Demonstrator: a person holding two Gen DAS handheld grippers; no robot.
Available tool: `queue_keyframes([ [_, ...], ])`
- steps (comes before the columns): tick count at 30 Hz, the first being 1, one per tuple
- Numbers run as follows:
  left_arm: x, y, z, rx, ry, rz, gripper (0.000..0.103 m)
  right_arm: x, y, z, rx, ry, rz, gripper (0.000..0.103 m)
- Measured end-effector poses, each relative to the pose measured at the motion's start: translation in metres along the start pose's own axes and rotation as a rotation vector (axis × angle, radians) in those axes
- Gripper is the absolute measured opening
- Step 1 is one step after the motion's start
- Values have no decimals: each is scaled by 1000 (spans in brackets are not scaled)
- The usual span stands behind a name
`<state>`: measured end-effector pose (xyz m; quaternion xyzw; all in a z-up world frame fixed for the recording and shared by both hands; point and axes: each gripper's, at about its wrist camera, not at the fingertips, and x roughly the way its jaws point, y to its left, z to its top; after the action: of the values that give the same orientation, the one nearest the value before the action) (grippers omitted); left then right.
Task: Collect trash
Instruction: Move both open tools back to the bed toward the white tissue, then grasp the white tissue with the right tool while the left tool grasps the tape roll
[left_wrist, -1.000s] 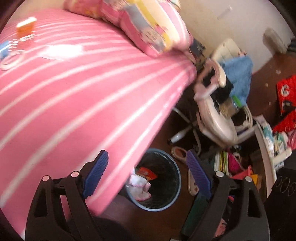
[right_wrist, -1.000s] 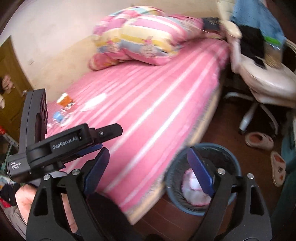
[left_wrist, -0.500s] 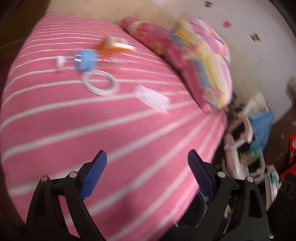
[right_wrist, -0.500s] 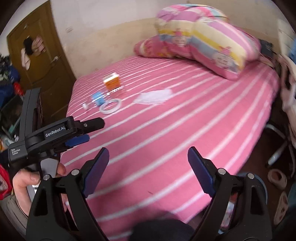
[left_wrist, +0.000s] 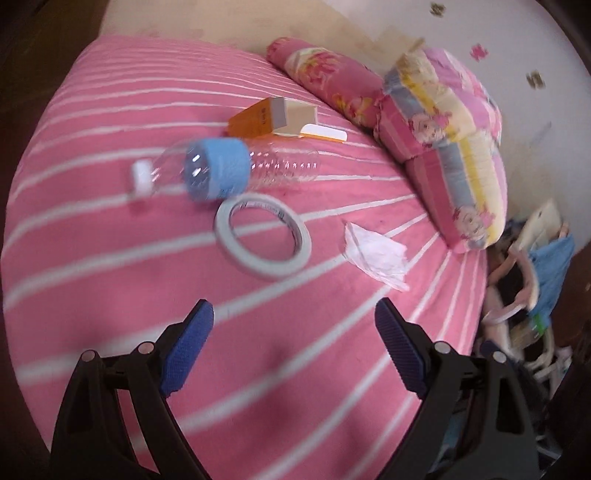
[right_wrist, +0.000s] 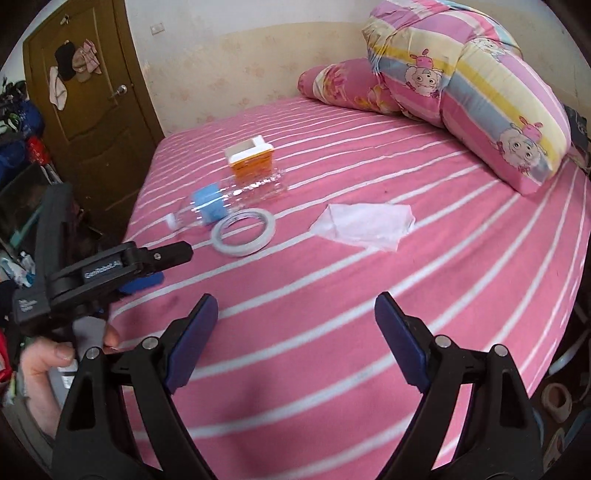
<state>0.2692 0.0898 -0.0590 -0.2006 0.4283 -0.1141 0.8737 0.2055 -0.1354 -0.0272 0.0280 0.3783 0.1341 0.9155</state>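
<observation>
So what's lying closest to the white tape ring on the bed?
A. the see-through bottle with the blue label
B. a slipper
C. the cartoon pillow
A: the bottle lies right beside the tape ring, nearly touching its rim, on the bed; the cartoon pillow sits much farther off.

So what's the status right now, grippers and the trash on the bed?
Left gripper and right gripper open, empty, over the bed. Bottle, orange box, tape roll, tissue lying uncollected. Nothing in the way.
</observation>
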Motion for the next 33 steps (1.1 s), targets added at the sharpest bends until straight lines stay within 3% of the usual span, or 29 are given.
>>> queue_keyframes([
  [4, 31, -6, 22, 89, 19, 34, 86, 32, -19, 19, 21, 20, -17, 86],
  [9, 60, -22, 42, 129, 46, 34, 86, 64, -45, 37, 24, 47, -40, 86],
  [11, 73, -29, 50, 163, 64, 59, 84, 79, -56, 42, 22, 62, -48, 86],
  [13, 91, -37, 55, 211, 107, 111, 76, 96, -68, 47, 34, 80, -50, 86],
  [16, 115, -41, 55, 265, 196, 147, 66, 117, -85, 54, 62, 103, -46, 86],
  [18, 130, -47, 48, 321, 260, 165, 64, 127, -92, 58, 71, 105, -49, 86],
  [21, 144, -60, 36, 437, 266, 264, 64, 155, -105, 64, 107, 124, -55, 86],
  [24, 146, -60, 37, 428, 260, 268, 61, 175, -108, 64, 112, 149, -63, 86],
  [29, 142, -62, 36, 433, 247, 272, 43, 186, -97, 63, 19, 149, -130, 86],
  [31, 139, -66, 35, 438, 247, 265, 23, 185, -94, 61, -3, 145, -126, 76],
  [33, 138, -67, 37, 437, 250, 260, 15, 183, -91, 61, -30, 143, -119, 62],
])
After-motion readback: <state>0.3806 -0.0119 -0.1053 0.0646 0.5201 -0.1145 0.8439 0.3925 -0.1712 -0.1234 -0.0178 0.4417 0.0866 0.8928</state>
